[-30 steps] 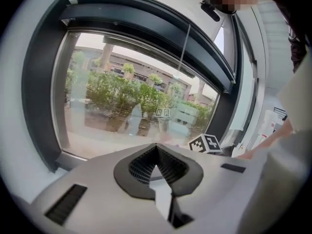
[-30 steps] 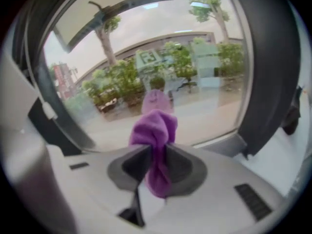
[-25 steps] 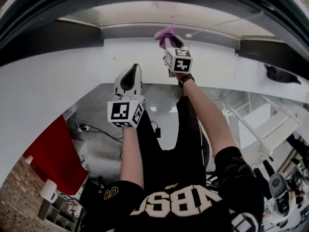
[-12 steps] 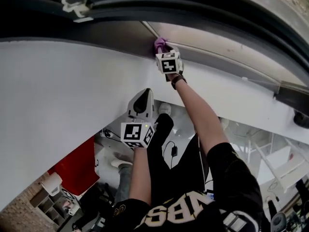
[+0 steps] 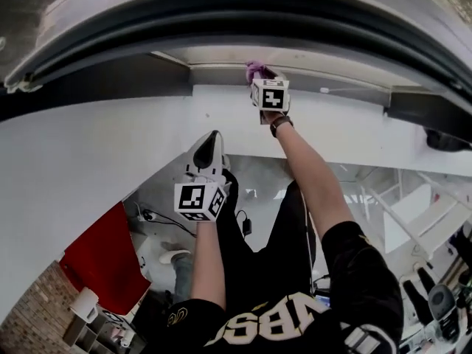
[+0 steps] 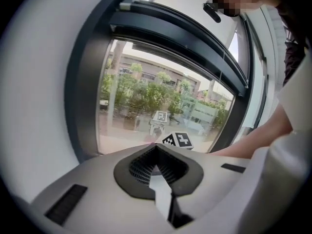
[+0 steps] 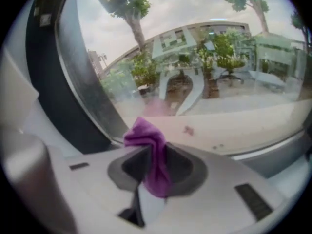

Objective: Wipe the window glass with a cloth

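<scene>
Cloth (image 7: 146, 135): purple, small, bunched and twisted, soft folds, one wad sticking out past the tips and a tail hanging down the throat. It's pinched in the right tool (image 7: 145, 165), whose jaws are closed on it. The wad is right at the lower corner of the glass (image 7: 219, 57), close to the dark frame (image 7: 83, 82). Contact with the pane is likely but can't be confirmed.

It looks held that way so the protruding wad, not the hard jaws, meets the pane, and so it can reach into the corner by the frame. In the head view the right arm (image 5: 310, 175) is stretched well forward and up to get there.

Glass looks clear: trees and buildings show through, plus reflections of the tool. A few small spots near the bottom edge, on or behind the pane, can't tell which.

Left tool (image 6: 157, 152): jaws together, nothing between them. It hangs lower and well back from the cloth, pointed at the same window, apparently idle and parked out of the wiping path.

Judgement: wiping under way or about to start at the corner.
</scene>
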A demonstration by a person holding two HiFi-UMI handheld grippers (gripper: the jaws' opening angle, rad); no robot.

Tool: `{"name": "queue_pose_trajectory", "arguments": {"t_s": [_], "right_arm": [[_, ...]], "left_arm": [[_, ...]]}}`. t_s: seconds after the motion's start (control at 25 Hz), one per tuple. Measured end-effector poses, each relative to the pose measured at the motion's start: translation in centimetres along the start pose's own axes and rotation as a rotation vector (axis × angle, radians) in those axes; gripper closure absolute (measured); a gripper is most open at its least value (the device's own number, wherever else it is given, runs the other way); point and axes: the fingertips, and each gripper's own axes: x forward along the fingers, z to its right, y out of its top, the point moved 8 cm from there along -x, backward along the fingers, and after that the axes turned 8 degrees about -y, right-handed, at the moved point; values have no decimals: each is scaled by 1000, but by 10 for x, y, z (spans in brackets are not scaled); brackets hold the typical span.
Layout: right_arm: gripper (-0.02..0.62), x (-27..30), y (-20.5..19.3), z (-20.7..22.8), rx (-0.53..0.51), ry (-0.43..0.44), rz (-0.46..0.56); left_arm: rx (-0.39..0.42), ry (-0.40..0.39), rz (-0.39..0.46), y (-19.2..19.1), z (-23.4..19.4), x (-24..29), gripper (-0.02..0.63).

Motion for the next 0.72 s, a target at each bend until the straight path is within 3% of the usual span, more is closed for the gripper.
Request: {"name": "queue_pose_trajectory", "arguments": {"t_s": [0.2, 0.48, 0.6, 0.72], "right_arm": [[508, -49, -9, 146, 48, -119, 36], [508, -105, -36, 338, 436, -352, 67], [508, -122, -39, 397, 560, -390, 101], [508, -132, -37, 428, 582, -428, 128]], "left_arm": [[16, -146, -24, -15, 94, 58, 583], [18, -236, -55, -44, 195, 110, 583], [9, -248, -54, -52, 222, 129, 583], [14, -262, -57, -57, 245, 143, 583]]}}
